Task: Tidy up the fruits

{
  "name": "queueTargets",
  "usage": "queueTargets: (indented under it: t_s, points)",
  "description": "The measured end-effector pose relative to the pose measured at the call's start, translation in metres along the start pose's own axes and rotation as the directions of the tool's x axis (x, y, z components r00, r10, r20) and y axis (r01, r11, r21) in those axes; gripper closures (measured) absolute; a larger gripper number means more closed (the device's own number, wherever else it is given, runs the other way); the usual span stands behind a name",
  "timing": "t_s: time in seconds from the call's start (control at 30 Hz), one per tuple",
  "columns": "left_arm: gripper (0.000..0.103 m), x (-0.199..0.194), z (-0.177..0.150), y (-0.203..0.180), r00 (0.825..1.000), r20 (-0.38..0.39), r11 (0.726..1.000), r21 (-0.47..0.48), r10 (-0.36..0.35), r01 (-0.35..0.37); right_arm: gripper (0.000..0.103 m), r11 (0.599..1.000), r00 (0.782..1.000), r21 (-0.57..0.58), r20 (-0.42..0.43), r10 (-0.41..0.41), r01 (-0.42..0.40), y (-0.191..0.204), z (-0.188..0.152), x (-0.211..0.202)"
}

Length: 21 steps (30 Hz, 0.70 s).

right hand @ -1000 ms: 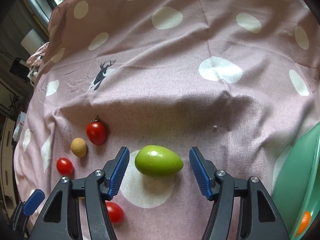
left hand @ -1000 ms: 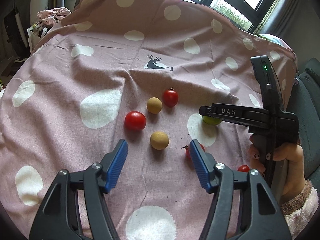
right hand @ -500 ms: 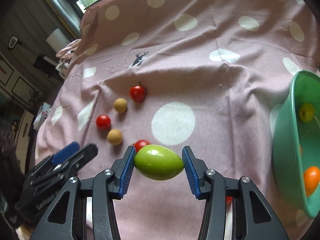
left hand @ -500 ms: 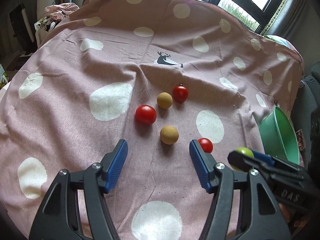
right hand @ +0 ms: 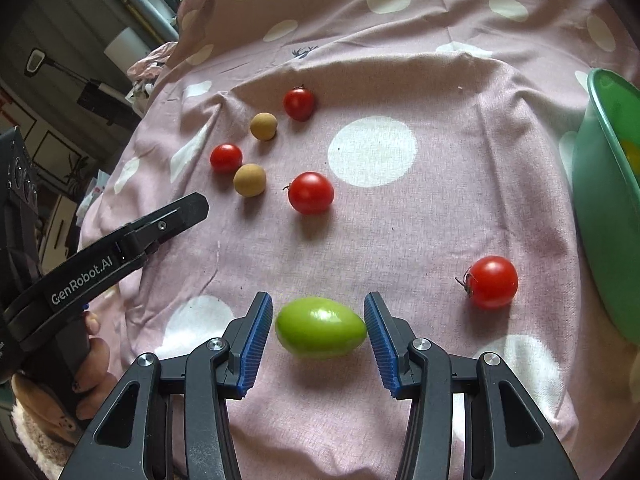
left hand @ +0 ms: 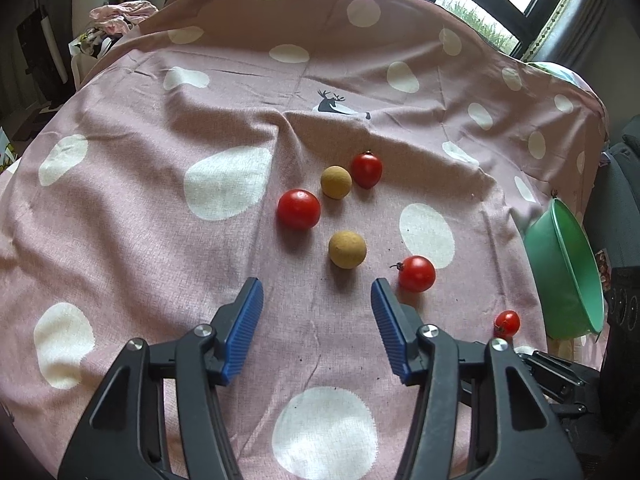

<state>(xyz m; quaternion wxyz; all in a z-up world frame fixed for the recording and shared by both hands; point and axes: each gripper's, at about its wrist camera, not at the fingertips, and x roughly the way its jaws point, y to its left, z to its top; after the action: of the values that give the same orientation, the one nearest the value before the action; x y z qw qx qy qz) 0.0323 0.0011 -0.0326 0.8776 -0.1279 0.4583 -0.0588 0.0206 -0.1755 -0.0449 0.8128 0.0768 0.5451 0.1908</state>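
My right gripper point(right hand: 318, 300) is shut on a green oval fruit point(right hand: 320, 327), held above the pink dotted cloth point(right hand: 400, 240). A green bowl point(right hand: 600, 208) stands at the right edge, with a yellow fruit point(right hand: 632, 156) showing inside. Several red tomatoes, such as one point(left hand: 299, 209) and another point(left hand: 417, 273), lie on the cloth with two tan round fruits point(left hand: 347, 249) point(left hand: 336, 182). My left gripper point(left hand: 316, 286) hovers just short of the nearer tan fruit. Its jaws are closing with only cloth between them.
The cloth point(left hand: 160, 200) is wrinkled and drops off at its edges. The bowl point(left hand: 568, 264) sits at the cloth's right edge, with a small tomato point(left hand: 507, 323) beside it. A hand point(right hand: 92, 364) holds the left gripper's handle at lower left. Windows and clutter lie beyond.
My right gripper closed on the green fruit, lifted it off the cloth and carried it back toward the near side and the bowl. The left gripper's jaws have narrowed slightly.
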Motion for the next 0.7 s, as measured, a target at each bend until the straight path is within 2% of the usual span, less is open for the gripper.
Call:
queueTargets:
  t_s: [0.1, 0.2, 0.37, 0.43, 0.5, 0.6, 0.7]
  points:
    - [0.048, 0.001, -0.001, -0.005, 1.0, -0.002, 1.0, 0.026, -0.012, 0.012, 0.053, 1.0, 1.0, 0.0, -0.011, 0.002, -0.002, -0.002, -0.001, 0.0]
    - [0.048, 0.003, -0.002, -0.004, 1.0, -0.017, 1.0, 0.012, -0.02, 0.02, 0.049, 1.0, 1.0, 0.026, 0.017, 0.011, -0.012, -0.009, 0.0, -0.009]
    - [0.048, 0.005, -0.007, -0.015, 0.992, -0.044, 0.993, 0.012, -0.118, 0.118, 0.048, 0.992, 0.993, 0.104, 0.1, 0.068, -0.079, -0.029, 0.006, -0.031]
    - [0.048, 0.007, -0.009, -0.026, 0.991, -0.037, 0.991, 0.041, -0.128, 0.129, 0.048, 0.988, 0.989, 0.129, 0.13, 0.068, -0.085, -0.036, 0.008, -0.035]
    - [0.048, 0.013, -0.013, -0.035, 0.989, -0.051, 0.988, 0.055, -0.139, 0.142, 0.048, 0.984, 0.98, 0.13, 0.17, 0.101, -0.124, -0.041, 0.015, -0.036]
    - [0.048, 0.023, -0.019, -0.045, 0.973, -0.097, 0.976, 0.046, -0.208, 0.213, 0.048, 0.975, 0.971, 0.143, 0.192, 0.142, -0.171, -0.052, 0.034, -0.028]
    - [0.049, 0.028, -0.023, -0.056, 0.966, -0.105, 0.968, 0.067, -0.235, 0.243, 0.058, 0.974, 0.978, 0.151, 0.153, 0.144, -0.167, -0.055, 0.043, -0.013]
